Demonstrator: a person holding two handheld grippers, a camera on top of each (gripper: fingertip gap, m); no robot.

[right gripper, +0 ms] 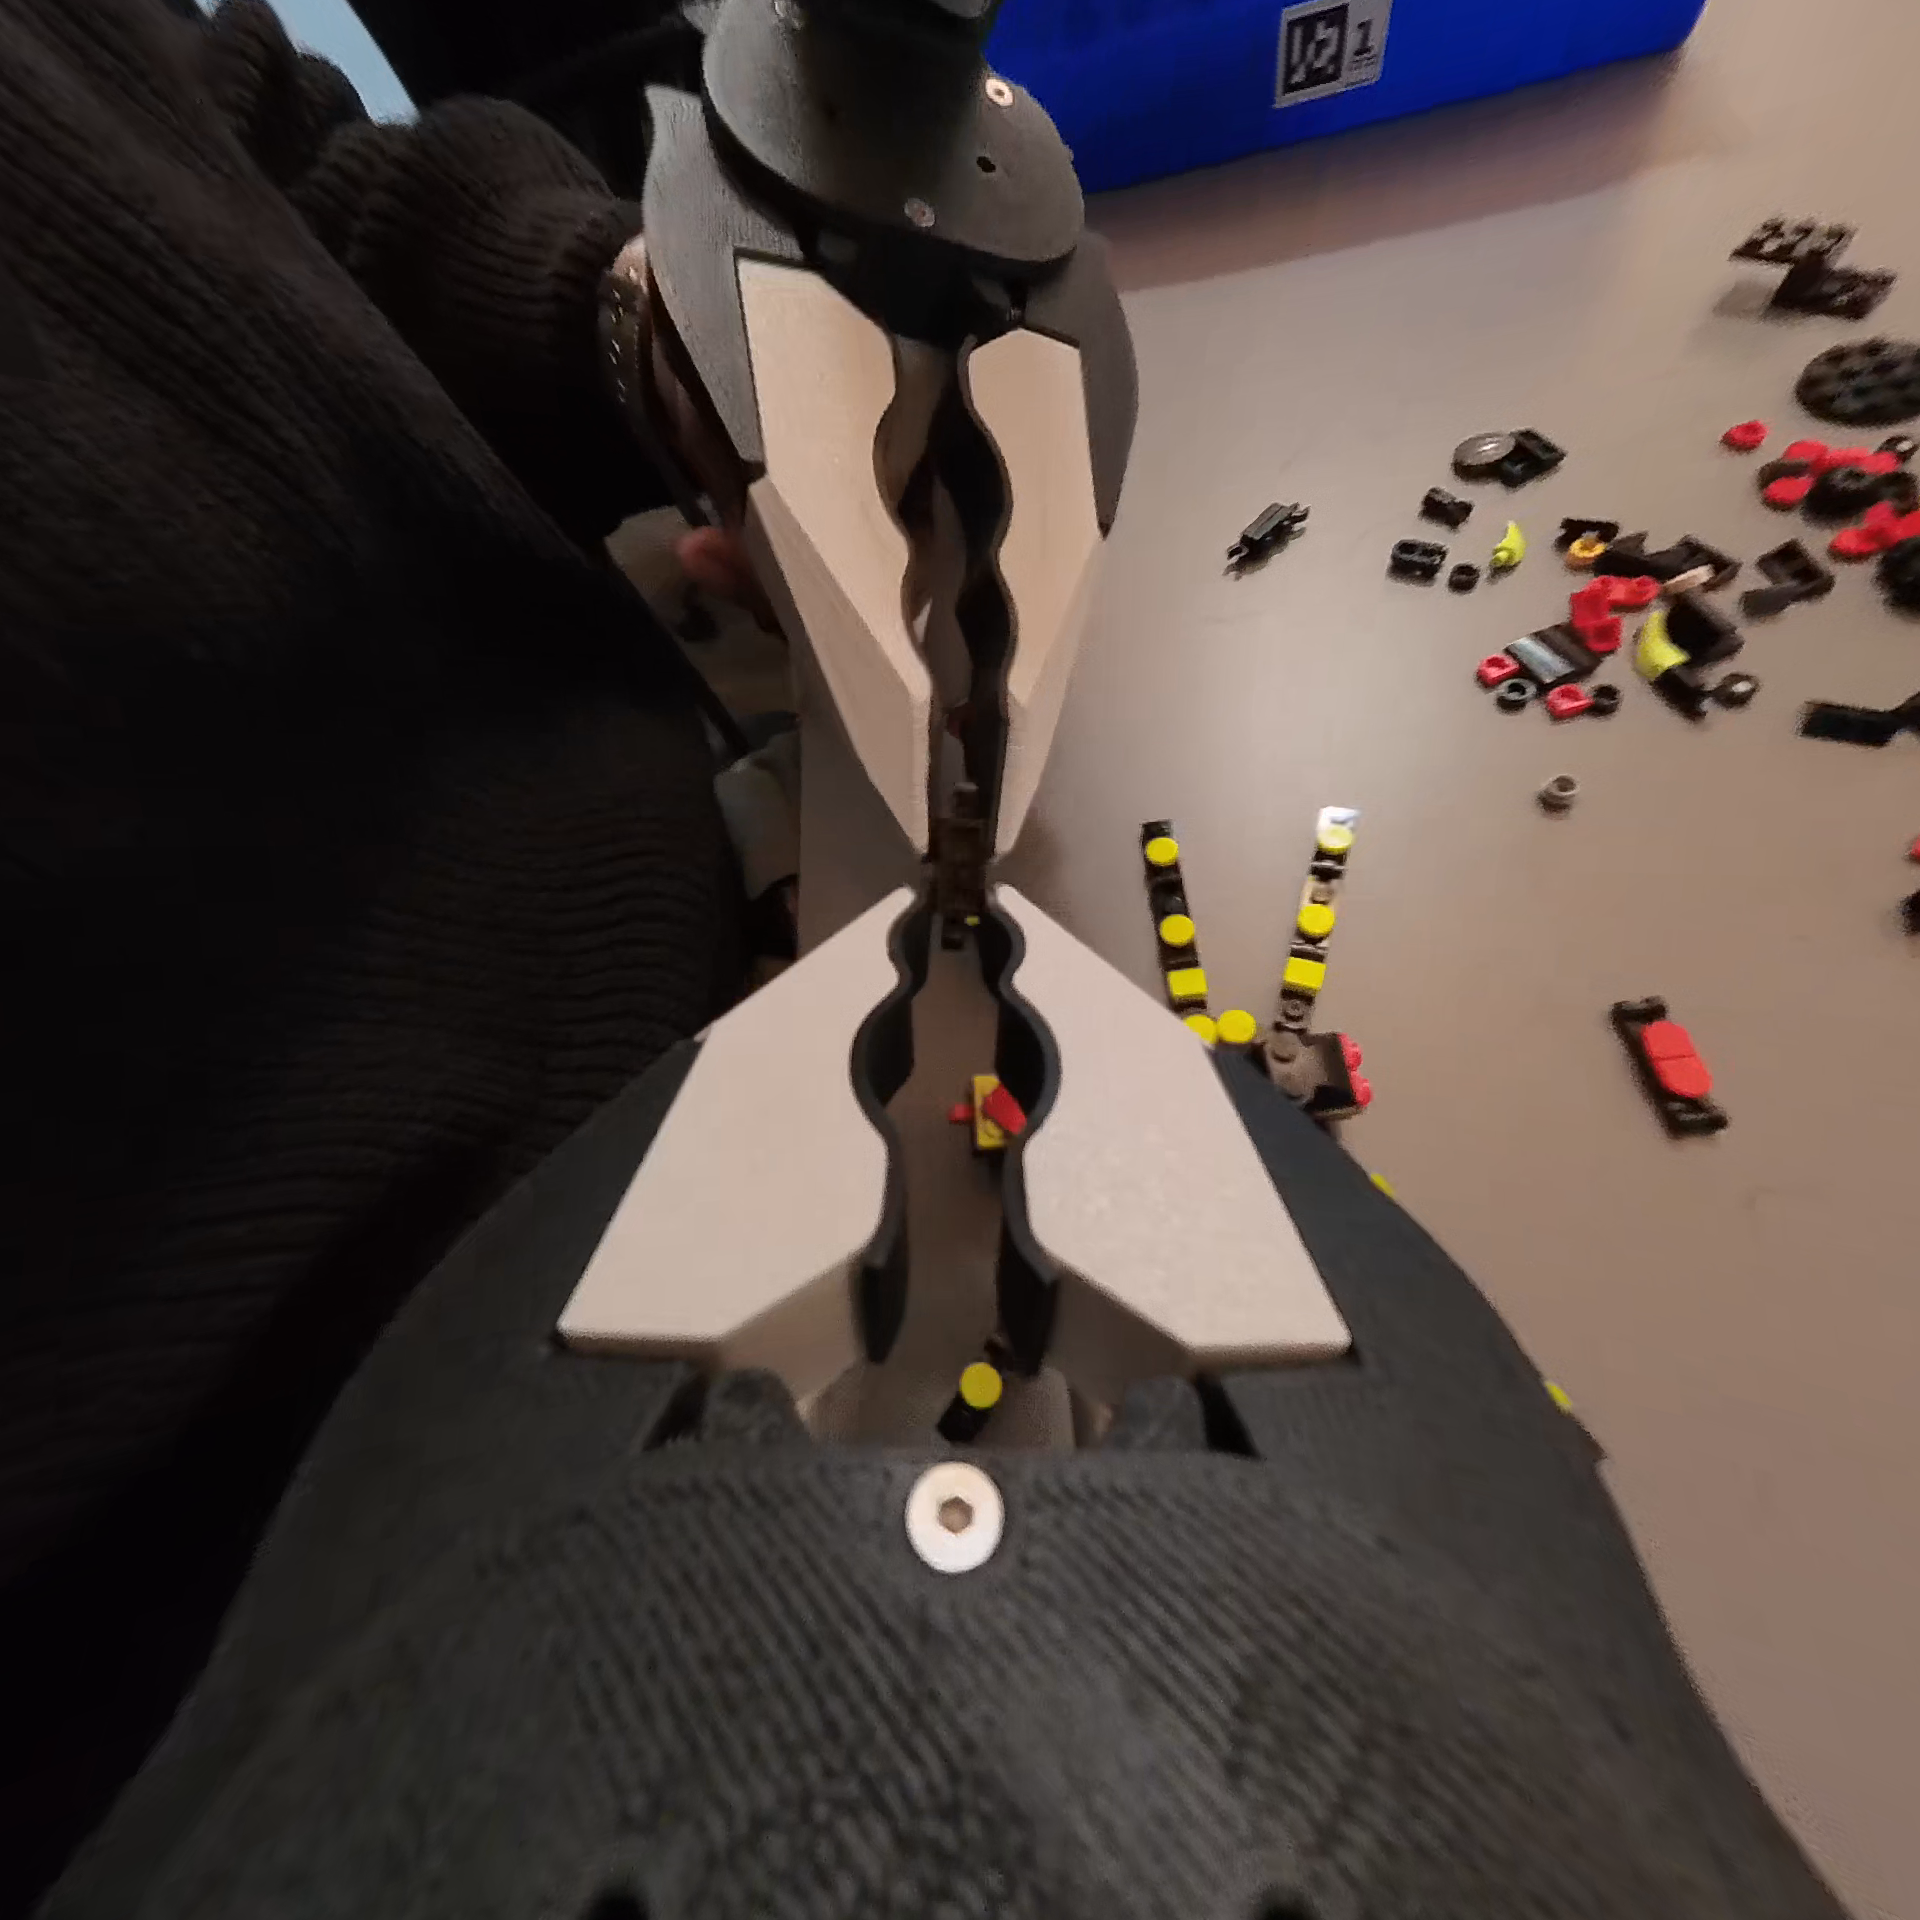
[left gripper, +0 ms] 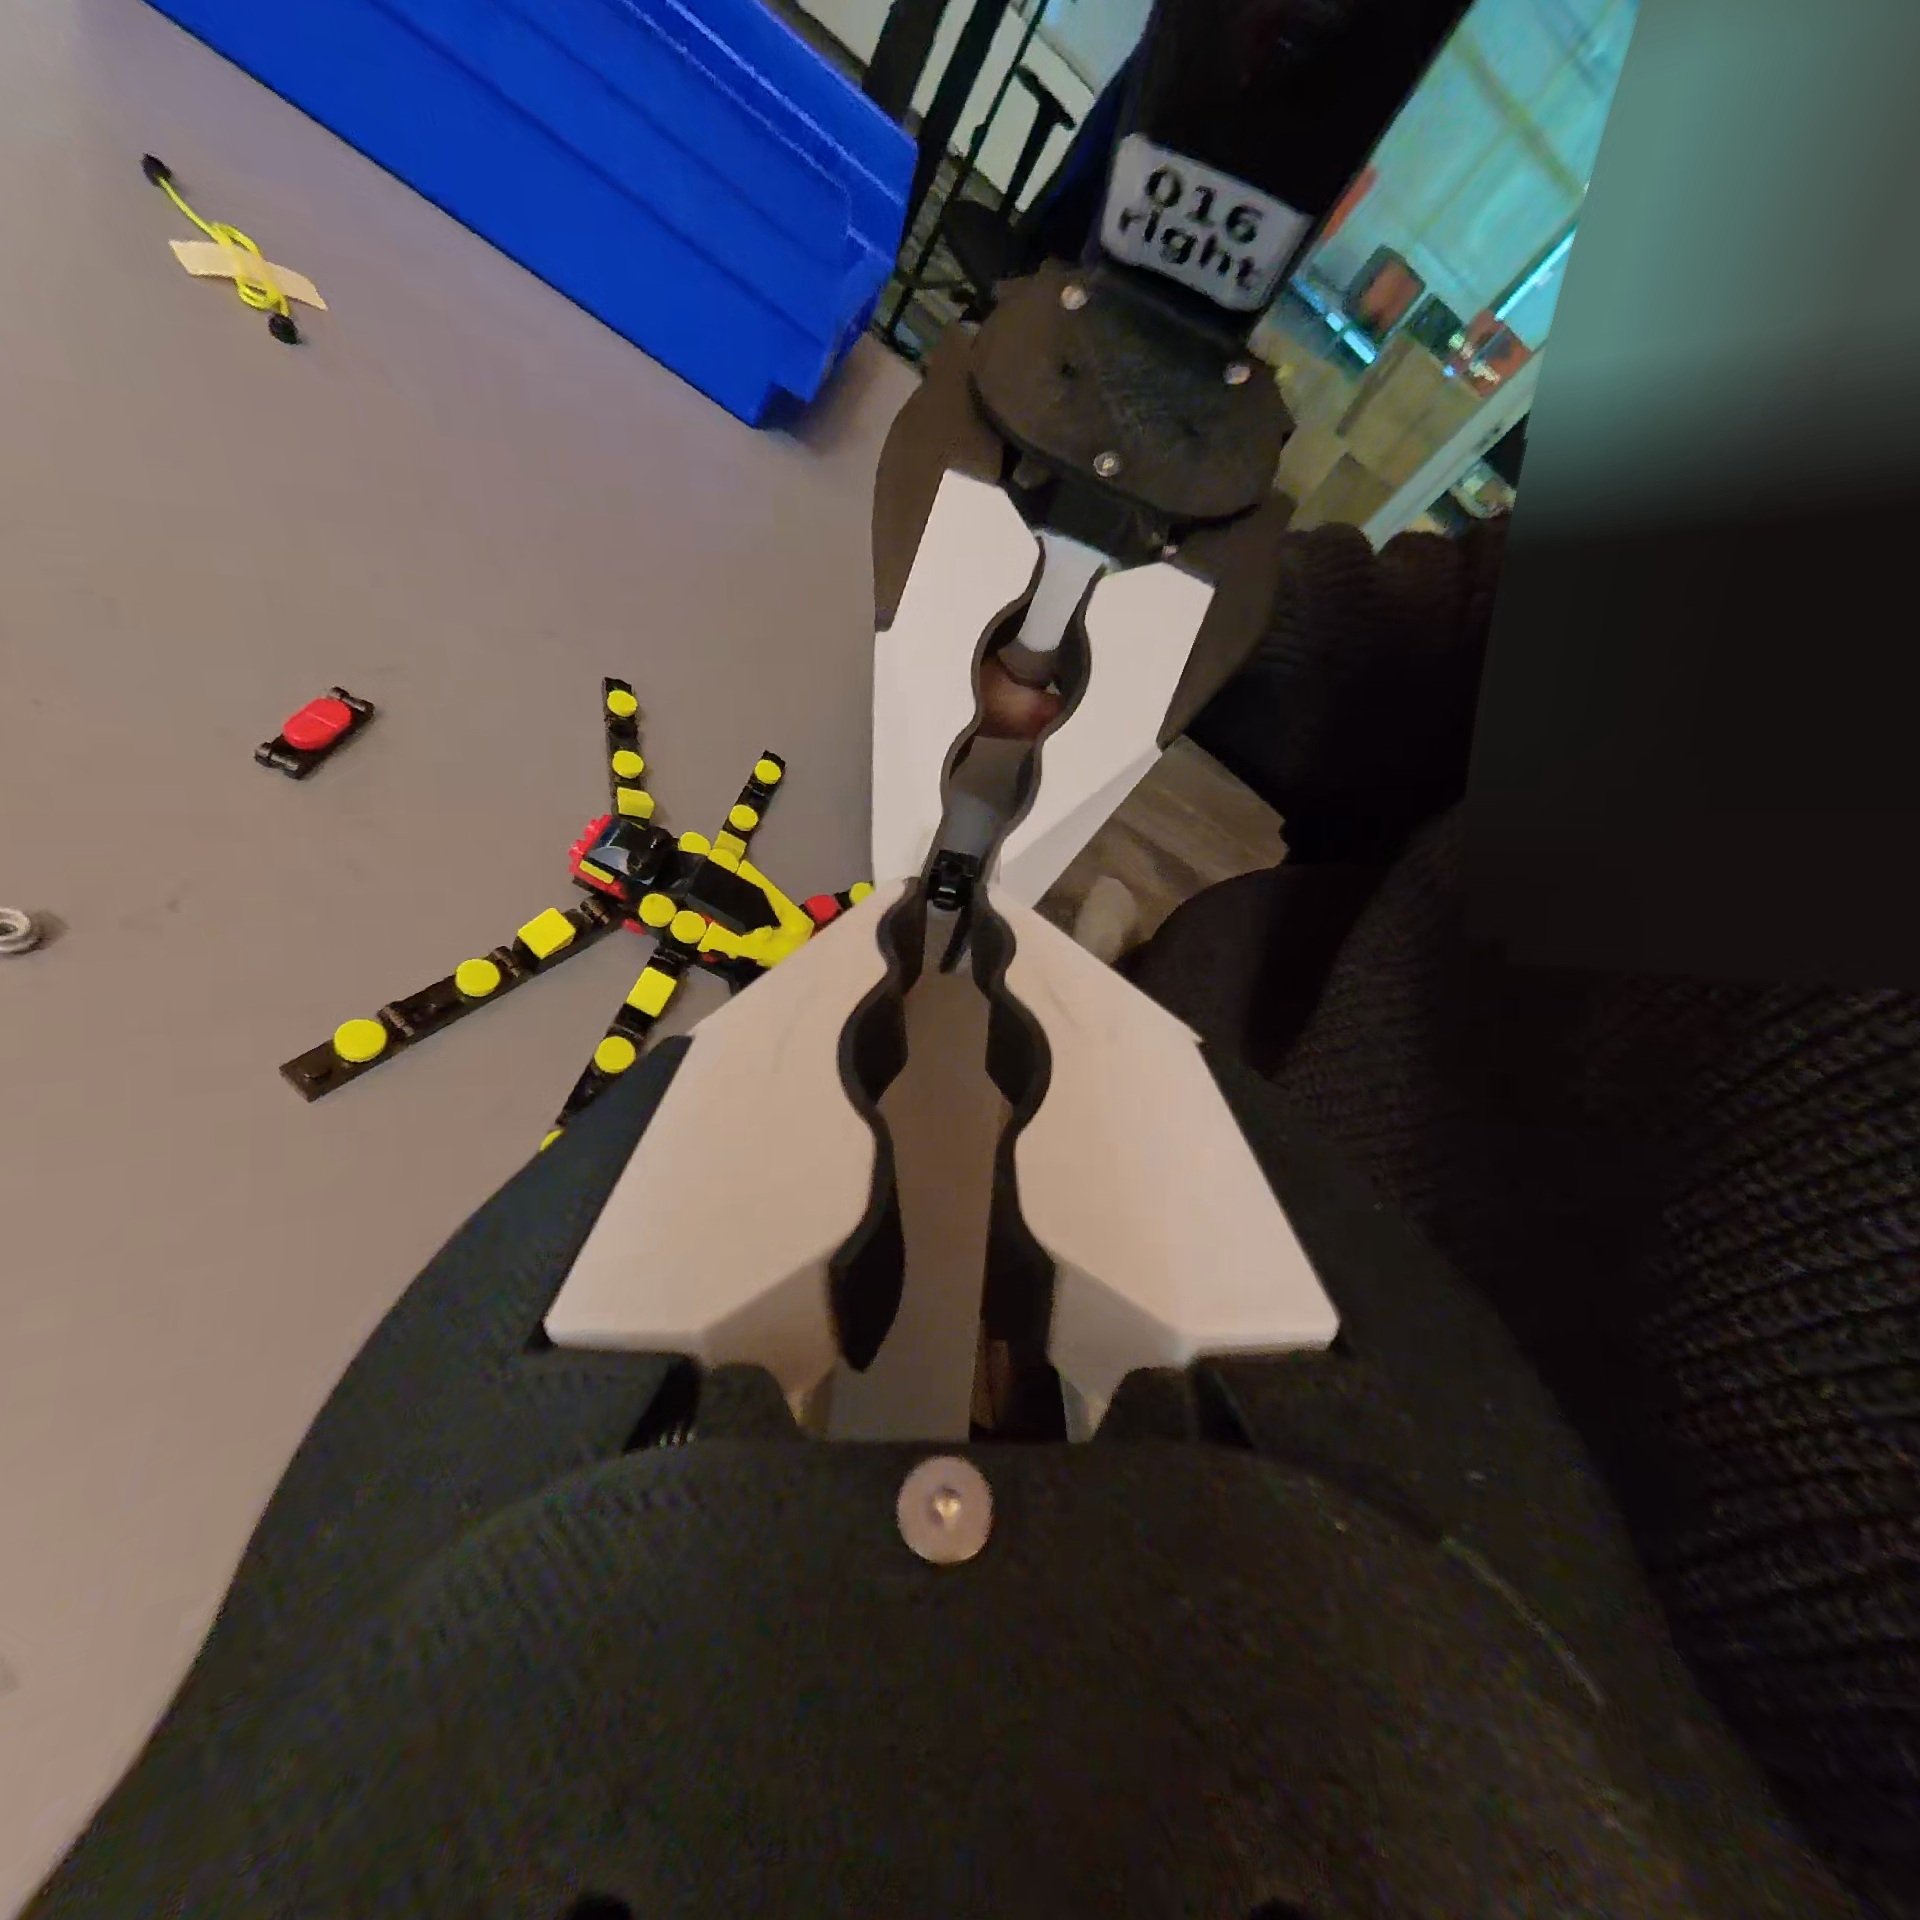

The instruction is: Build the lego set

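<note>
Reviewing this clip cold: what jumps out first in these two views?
The two grippers meet tip to tip above the table, the left gripper and right gripper both pinching one small black piece between them. Just beyond, on the grey table, lies a black and yellow spider-like lego model with spread legs. A scatter of loose red and black pieces lies near a blue bin.

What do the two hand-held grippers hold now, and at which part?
Both pinch one small black Lego piece tip to tip, the left hand-held gripper at one end, the right hand-held gripper at the other.
</note>
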